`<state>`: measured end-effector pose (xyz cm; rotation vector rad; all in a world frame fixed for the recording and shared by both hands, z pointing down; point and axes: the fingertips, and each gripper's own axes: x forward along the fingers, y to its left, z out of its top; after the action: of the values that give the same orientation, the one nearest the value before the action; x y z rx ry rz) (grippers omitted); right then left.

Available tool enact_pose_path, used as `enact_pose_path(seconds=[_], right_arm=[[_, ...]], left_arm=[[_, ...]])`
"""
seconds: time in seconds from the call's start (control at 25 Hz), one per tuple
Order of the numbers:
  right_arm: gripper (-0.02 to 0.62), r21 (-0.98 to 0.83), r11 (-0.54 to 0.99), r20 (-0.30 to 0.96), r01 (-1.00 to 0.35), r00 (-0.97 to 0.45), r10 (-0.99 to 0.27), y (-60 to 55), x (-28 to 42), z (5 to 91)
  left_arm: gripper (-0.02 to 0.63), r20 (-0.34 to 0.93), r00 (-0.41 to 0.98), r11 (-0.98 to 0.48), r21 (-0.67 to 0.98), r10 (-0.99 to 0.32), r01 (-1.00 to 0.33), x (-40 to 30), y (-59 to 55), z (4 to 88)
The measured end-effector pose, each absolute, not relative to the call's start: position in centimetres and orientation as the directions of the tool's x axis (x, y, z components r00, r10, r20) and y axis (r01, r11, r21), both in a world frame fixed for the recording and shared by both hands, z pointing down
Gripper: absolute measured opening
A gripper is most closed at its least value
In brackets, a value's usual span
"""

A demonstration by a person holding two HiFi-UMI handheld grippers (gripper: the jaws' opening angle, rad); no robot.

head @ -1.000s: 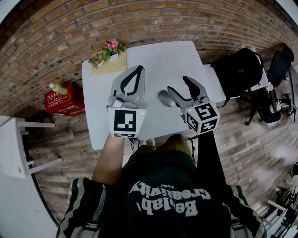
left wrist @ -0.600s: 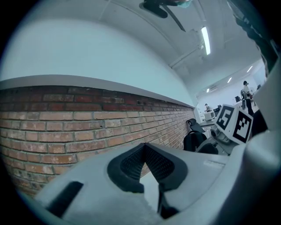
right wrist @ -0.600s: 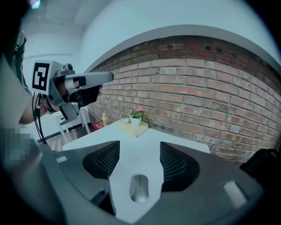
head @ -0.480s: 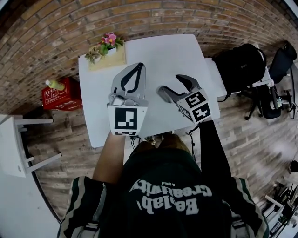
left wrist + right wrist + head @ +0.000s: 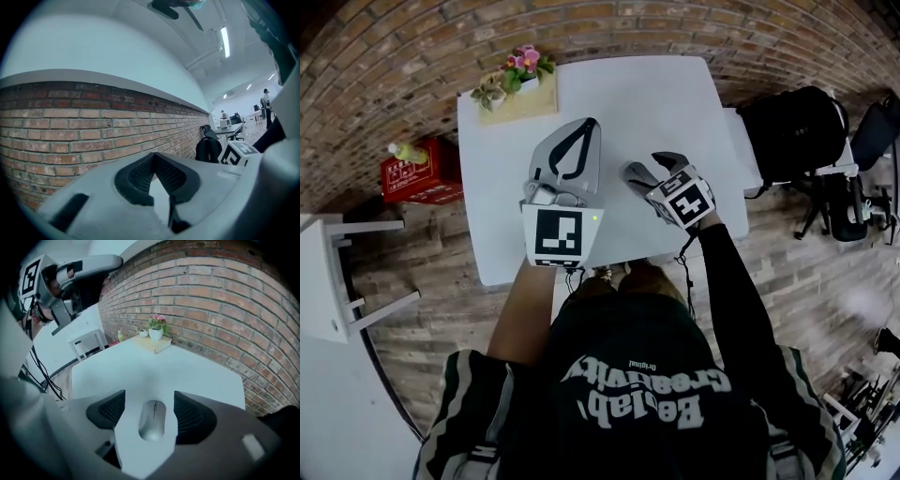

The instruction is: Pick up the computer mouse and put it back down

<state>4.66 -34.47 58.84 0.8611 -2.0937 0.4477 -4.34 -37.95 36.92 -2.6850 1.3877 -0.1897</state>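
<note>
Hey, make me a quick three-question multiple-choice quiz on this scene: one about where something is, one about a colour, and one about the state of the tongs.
1. Where is the mouse?
A) on the table, between the jaws of the right tongs
B) on the floor
C) on a chair

2. What colour are the flowers at the table's far corner?
A) blue
B) pink
C) yellow

3. How do the left tongs stand?
A) wide open
B) shut on the mouse
C) shut, empty

Answers:
1 A: the right gripper view shows it lying untouched between the jaws, which have just been opening.
2 B: pink blooms show in the head view.
3 C: the jaws meet with nothing between them.
</note>
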Motion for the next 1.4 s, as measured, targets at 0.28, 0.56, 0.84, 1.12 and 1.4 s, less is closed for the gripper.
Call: enact_pose_path(seconds=[0.28, 0.56, 0.84, 1.12, 1.4], right_arm=[[0.371, -0.089, 0.660, 0.909, -0.746, -0.332, -0.253, -33.9, 6.4, 64.8], [0.393, -0.159, 0.628, 0.936, -0.761, -0.319, -0.150, -33.2, 6.2, 68.1], [0.413, -0.142, 0.635, 0.957, -0.760, -0.270, -0.108, -33.1, 6.4, 70.2], [0.431, -0.065, 0.639, 0.973, -0.766, -0.191, -0.131, -34.1, 7.4, 70.7], [0.442, -0.068, 0.655, 0.968, -0.753, -0.208, -0.139, -34.4, 6.6, 71.2]], left_arm=[[0.006, 0.083, 0.563, -0.569, -0.160, -0.822, -0.807, -4.1, -38.1, 38.0], [0.006, 0.111, 0.540, -0.551, -0.153, -0.834, -0.820, -4.5, -38.2, 39.2], [0.006, 0.129, 0.527, -0.542, -0.149, -0.840, -0.827, -4.7, -38.5, 40.0], [0.006, 0.143, 0.523, -0.540, -0.129, -0.840, -0.832, -4.7, -38.6, 40.7], [0.006, 0.159, 0.521, -0.541, -0.130, -0.839, -0.831, -4.7, -38.8, 41.3]])
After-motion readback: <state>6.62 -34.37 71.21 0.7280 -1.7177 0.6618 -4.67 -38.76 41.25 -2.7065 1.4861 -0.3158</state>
